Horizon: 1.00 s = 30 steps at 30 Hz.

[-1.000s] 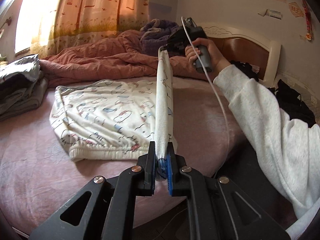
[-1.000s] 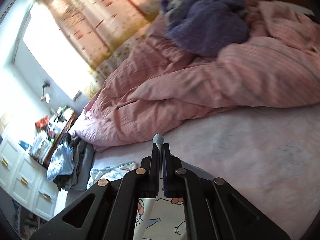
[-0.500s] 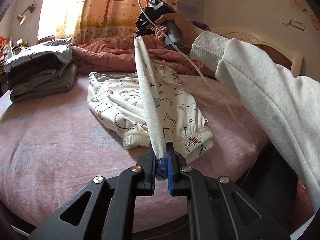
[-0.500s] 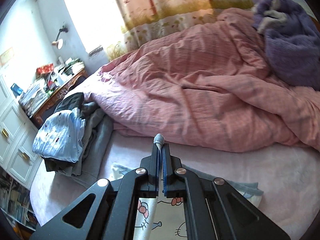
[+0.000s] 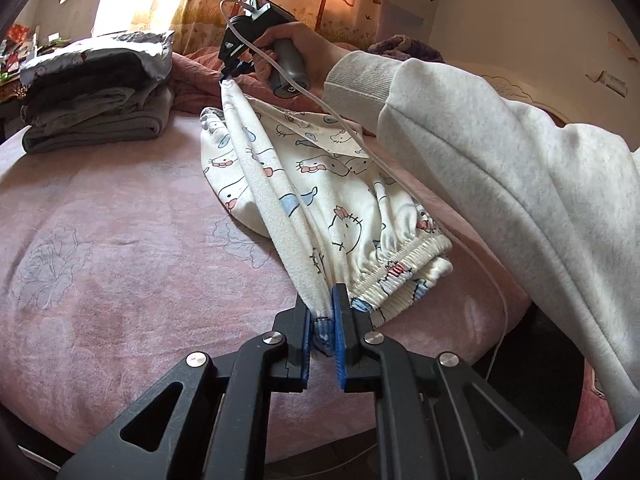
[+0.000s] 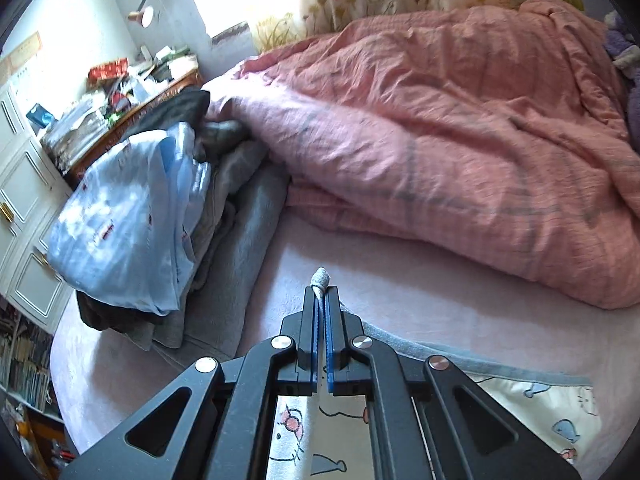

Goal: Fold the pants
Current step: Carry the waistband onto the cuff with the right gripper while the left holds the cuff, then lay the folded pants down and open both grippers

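White pants (image 5: 320, 184) printed with cartoon cats and whales lie partly on the pink bed (image 5: 120, 248), one layer lifted into a taut ridge between both grippers. My left gripper (image 5: 322, 320) is shut on the near end of that ridge, beside the elastic waistband (image 5: 400, 268). In the left wrist view my right gripper (image 5: 232, 74), held by a hand in a grey sleeve (image 5: 500, 152), is shut on the far end. The right wrist view shows my right gripper (image 6: 320, 292) with a bit of fabric (image 6: 321, 278) poking past its tips and the pants (image 6: 540, 412) below.
A stack of folded grey and dark clothes (image 5: 96, 92) topped by a light blue piece (image 6: 120, 216) sits at the bed's left. A rumpled pink duvet (image 6: 460, 128) fills the far side. A cluttered desk (image 6: 120, 92) and white cabinets (image 6: 20, 184) stand beyond. A cable (image 5: 400, 184) trails from the right gripper.
The right gripper has swept left across the bed with its end of the pants, toward the clothes stack. The lifted layer now folds over the part lying flat. The left gripper moved slightly and sank.
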Motion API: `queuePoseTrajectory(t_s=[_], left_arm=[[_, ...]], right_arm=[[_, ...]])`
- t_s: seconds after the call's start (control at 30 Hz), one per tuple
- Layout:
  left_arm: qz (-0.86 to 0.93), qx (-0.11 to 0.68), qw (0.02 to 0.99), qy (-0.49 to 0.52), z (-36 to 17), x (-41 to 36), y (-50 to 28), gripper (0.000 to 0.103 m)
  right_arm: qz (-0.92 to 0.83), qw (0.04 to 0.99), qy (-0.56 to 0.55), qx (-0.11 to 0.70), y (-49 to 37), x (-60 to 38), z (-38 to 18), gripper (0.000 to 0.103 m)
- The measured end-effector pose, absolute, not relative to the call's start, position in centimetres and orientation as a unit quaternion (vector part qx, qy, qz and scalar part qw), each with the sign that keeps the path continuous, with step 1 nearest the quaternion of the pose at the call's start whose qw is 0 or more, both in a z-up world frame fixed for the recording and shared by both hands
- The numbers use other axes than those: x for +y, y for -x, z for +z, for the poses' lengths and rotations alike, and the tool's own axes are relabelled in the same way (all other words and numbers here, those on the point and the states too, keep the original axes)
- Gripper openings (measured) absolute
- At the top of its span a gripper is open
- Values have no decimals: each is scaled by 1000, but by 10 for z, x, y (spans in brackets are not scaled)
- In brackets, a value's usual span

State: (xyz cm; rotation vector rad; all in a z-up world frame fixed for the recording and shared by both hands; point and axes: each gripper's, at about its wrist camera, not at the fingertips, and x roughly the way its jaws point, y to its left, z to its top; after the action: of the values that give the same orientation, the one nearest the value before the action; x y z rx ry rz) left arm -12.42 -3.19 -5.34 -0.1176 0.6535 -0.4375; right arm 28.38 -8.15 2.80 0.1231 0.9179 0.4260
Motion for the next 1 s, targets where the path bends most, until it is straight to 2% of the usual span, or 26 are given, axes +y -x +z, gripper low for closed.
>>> queuePoseTrajectory(t_s=[0.33,0.4,0.43,0.47,0.5,0.53,0.57,0.6,0.63,0.8,0.87,1.0], left_arm=[[-209,315,924,55,-53,-33,126,12],[-201,309,928,53,-52,-32,131,17],[-197,309,929,54,-52,-31,132,27],[-192,310,929,56,-52,-28,131,47],[-187,309,931,58,-52,-26,131,56],[-181,305,933,59,-52,-24,132,62],[-175,304,935,55,-51,-23,133,63],[-172,306,935,49,-49,-23,132,64],[-168,308,935,42,-48,-22,133,68],[-155,295,943,12,-31,-8,137,70],[-149,284,947,-4,-18,2,133,74],[-127,254,957,-51,16,8,104,74]], right_arm=[[190,863,-48,465,-301,-50,-9,2],[193,867,-55,455,-299,-52,-8,2],[199,869,-61,448,-297,-55,-5,3],[203,872,-64,441,-295,-58,-1,5],[204,877,-66,430,-291,-63,6,15],[204,884,-67,414,-287,-69,15,35],[202,895,-67,393,-280,-76,25,48],[198,905,-67,370,-274,-82,34,67],[195,914,-66,350,-267,-89,44,72],[238,914,-107,312,-234,-138,86,72],[246,921,-104,283,-208,-170,103,72],[245,935,-83,243,-158,-232,124,72]])
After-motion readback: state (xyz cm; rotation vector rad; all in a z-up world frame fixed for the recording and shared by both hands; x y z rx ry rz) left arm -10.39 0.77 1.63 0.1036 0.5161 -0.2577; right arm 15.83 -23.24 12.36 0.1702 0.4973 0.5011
